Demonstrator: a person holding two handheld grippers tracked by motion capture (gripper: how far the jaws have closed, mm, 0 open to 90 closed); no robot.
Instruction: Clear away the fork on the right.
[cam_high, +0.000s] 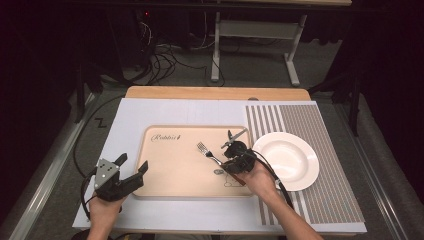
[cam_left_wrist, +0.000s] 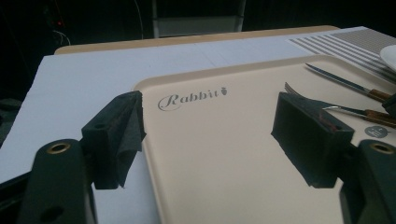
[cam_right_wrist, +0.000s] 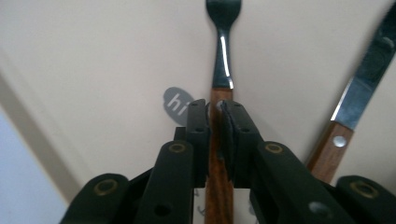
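Observation:
A fork (cam_high: 205, 151) with a wooden handle lies on the beige tray (cam_high: 170, 170), tines toward the far left. My right gripper (cam_high: 226, 163) is shut on the fork's handle; in the right gripper view the pads (cam_right_wrist: 198, 119) press the wooden handle from both sides, with the fork (cam_right_wrist: 223, 46) pointing straight ahead. A knife (cam_high: 235, 136) with a wooden handle (cam_right_wrist: 364, 98) lies just beside it on the tray. My left gripper (cam_high: 133, 163) stands open over the tray's front left corner, with nothing between its fingers (cam_left_wrist: 116, 135).
A white plate (cam_high: 286, 160) sits on a striped mat (cam_high: 325, 200) right of the tray. The tray rests on a white board (cam_high: 130, 115) over a wooden table. The tray (cam_left_wrist: 210, 116) bears a "Rabbit" print and a small grey "hi" sticker (cam_right_wrist: 176, 103).

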